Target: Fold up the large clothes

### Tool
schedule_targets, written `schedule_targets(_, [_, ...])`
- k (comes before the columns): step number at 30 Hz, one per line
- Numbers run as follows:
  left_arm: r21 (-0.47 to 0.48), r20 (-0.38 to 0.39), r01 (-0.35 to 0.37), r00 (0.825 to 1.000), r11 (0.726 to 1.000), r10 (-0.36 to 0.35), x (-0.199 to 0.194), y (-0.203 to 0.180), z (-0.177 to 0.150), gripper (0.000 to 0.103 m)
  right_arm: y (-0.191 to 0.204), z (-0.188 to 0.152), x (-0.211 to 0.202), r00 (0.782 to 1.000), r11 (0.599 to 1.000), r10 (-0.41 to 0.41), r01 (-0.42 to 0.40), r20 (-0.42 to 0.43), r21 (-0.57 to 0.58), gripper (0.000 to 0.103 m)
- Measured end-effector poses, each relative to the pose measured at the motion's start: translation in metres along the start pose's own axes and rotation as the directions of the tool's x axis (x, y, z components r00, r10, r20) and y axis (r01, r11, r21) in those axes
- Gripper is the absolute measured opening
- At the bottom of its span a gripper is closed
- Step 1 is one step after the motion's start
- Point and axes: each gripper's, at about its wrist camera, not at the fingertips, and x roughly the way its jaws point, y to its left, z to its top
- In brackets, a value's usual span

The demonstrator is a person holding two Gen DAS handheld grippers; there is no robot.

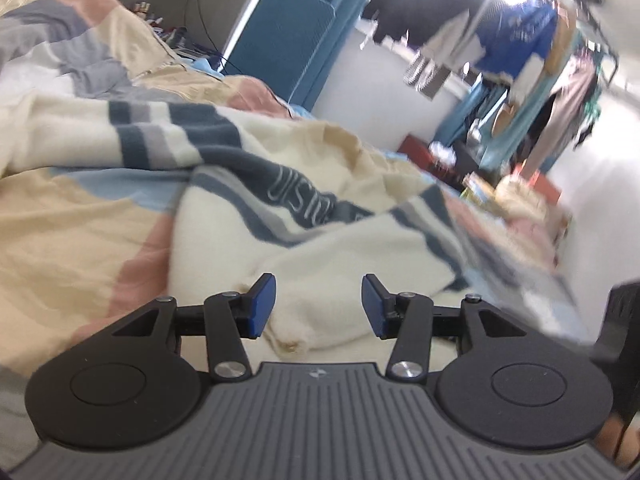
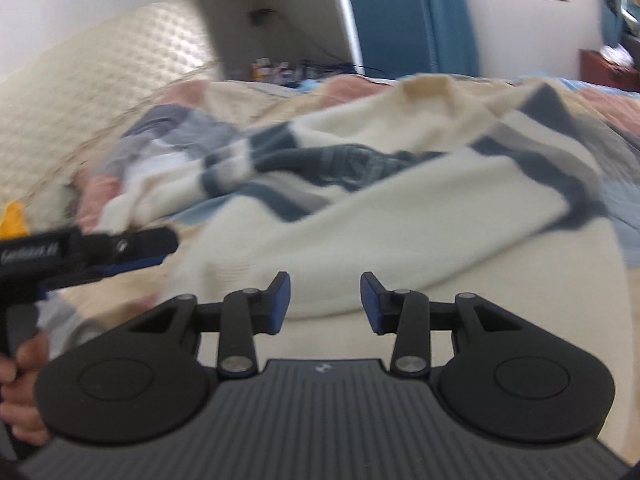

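A cream knit sweater (image 1: 332,264) with dark blue and grey stripes and lettering lies crumpled on the bed; it also shows in the right wrist view (image 2: 400,232). My left gripper (image 1: 319,306) is open and empty, its blue pads (image 1: 262,306) on either side of a cream fold of the sweater without closing on it. My right gripper (image 2: 324,304) is open and empty just above the sweater's cream lower part. The left gripper also shows from the side at the left of the right wrist view (image 2: 132,250), near a sleeve.
The bed has a patchwork cover (image 1: 68,224) in cream, pink, blue and grey. A quilted headboard (image 2: 100,80) is at the left. A blue upright panel (image 1: 280,36) and a clothes rack (image 1: 540,60) stand beyond the bed. Clutter lies on the floor (image 1: 500,188).
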Motion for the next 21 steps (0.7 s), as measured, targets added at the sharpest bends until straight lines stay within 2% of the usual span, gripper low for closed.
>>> schedule_targets(4, [0.061, -0.052, -0.037, 0.998, 0.997, 0.040, 0.035, -0.010, -0.004, 0.039, -0.028, 0.006, 0.003, 0.996, 0.996, -0.060, 0.055, 0.067, 0.074, 0.042])
schedule_targets(8, [0.140, -0.123, -0.079, 0.988, 0.987, 0.096, 0.069, -0.013, -0.014, 0.035, -0.045, 0.006, 0.019, 0.996, 0.989, -0.040, 0.029, 0.075, 0.148, 0.042])
schedule_targets(12, [0.212, -0.190, -0.132, 0.966, 0.968, 0.173, 0.099, -0.010, -0.028, 0.035, -0.044, 0.005, 0.040, 0.997, 0.993, -0.053, 0.047, 0.056, 0.106, 0.042])
schedule_targets(15, [0.230, -0.184, -0.151, 0.963, 0.961, 0.195, 0.104, -0.011, -0.031, 0.035, -0.044, 0.003, 0.055, 0.998, 0.995, -0.060, 0.058, 0.025, 0.085, 0.042])
schedule_targets(18, [0.197, -0.170, -0.149, 0.968, 0.969, 0.184, 0.102, -0.006, -0.029, 0.035, -0.046, -0.004, 0.071, 0.997, 0.995, -0.067, 0.069, -0.023, 0.075, 0.042])
schedule_targets(21, [0.160, -0.120, -0.167, 0.975, 0.973, 0.187, 0.089, -0.005, -0.024, 0.035, -0.045, -0.009, 0.079, 0.996, 0.996, -0.081, 0.083, -0.047, 0.035, 0.041])
